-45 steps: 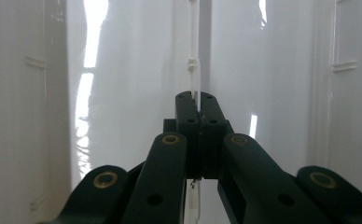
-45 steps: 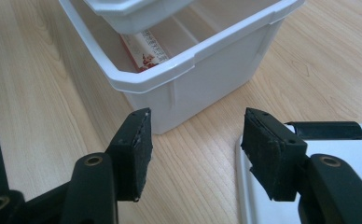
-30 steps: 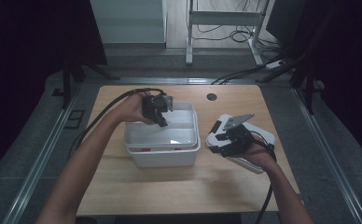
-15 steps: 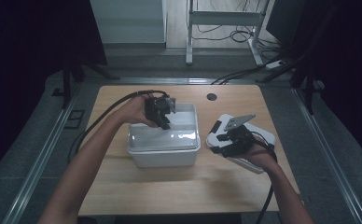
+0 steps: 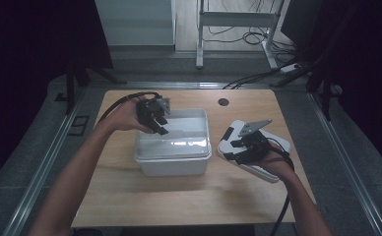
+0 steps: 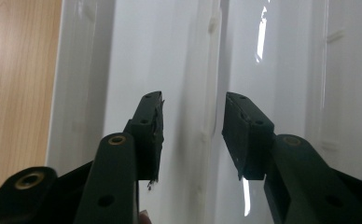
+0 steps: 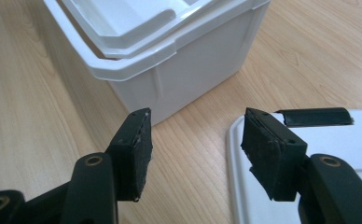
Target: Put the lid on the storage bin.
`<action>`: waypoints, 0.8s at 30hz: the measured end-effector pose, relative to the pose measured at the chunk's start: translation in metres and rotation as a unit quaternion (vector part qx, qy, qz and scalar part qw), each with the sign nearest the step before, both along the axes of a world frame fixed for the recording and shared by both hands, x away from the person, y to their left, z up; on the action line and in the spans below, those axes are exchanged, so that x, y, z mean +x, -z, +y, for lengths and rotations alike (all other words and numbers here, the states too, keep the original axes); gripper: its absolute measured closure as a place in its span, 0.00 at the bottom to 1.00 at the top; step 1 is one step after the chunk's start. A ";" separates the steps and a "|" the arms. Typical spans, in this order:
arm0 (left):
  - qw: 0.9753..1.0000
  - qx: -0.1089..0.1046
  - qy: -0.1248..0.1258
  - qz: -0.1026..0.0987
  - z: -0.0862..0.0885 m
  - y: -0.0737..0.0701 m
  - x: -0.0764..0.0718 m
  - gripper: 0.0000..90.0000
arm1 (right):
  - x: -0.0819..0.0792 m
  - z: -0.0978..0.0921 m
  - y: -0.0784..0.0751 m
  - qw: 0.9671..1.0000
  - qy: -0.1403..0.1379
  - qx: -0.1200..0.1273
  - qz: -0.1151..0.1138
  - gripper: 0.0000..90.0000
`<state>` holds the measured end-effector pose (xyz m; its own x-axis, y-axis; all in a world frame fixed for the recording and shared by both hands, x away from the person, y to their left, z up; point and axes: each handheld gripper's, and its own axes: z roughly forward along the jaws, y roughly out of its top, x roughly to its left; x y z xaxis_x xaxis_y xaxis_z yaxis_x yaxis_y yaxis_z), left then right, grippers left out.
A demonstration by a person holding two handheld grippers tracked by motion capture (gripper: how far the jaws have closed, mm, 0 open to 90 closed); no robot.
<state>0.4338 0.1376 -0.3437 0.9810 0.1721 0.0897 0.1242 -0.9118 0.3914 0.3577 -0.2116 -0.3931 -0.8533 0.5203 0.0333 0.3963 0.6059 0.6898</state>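
Bin: white plastic storage bin (image 5: pixel 173 147) standing upright near the middle of the tabletop, open at the top, with a second white bin or insert nested inside it; the right gripper view shows the two rims stacked (image 7: pixel 137 44).
Tabletop: light wood (image 5: pixel 130 196), carrying the bin and the lid.
Lid: white lid (image 5: pixel 280 147) with a black latch at one edge, lying flat on the tabletop to the right of the bin, apart from it.
Left gripper: left gripper (image 5: pixel 158 122) held over the bin's left rear corner, pointing down into it; its fingers (image 6: pixel 149 135) are spread with only the white inner surface between them, pinching nothing.
Right gripper: right gripper (image 5: pixel 234 151) resting low over the lid's left edge; its fingers (image 7: pixel 135 149) are spread, one over bare wood, the other above the lid's corner, nothing gripped.
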 end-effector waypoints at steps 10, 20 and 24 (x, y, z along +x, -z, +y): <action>1.000 -0.022 -0.022 0.002 0.039 0.000 -0.007 0.62 | 0.007 0.001 0.001 1.000 0.011 -0.006 -0.002 0.47; 0.999 -0.035 -0.007 0.002 0.024 0.002 -0.007 0.66 | 0.009 0.003 0.002 1.000 0.012 -0.011 0.001 0.47; 1.000 -0.031 0.000 0.004 0.010 0.004 -0.003 0.70 | 0.009 0.000 0.002 1.000 0.014 -0.010 0.000 0.47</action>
<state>0.4310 0.1476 -0.3481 0.9816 0.1776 0.0703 0.1283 -0.8857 0.4462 0.3669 -0.2114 -0.3953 -0.8379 0.5453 0.0234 0.4145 0.6079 0.6772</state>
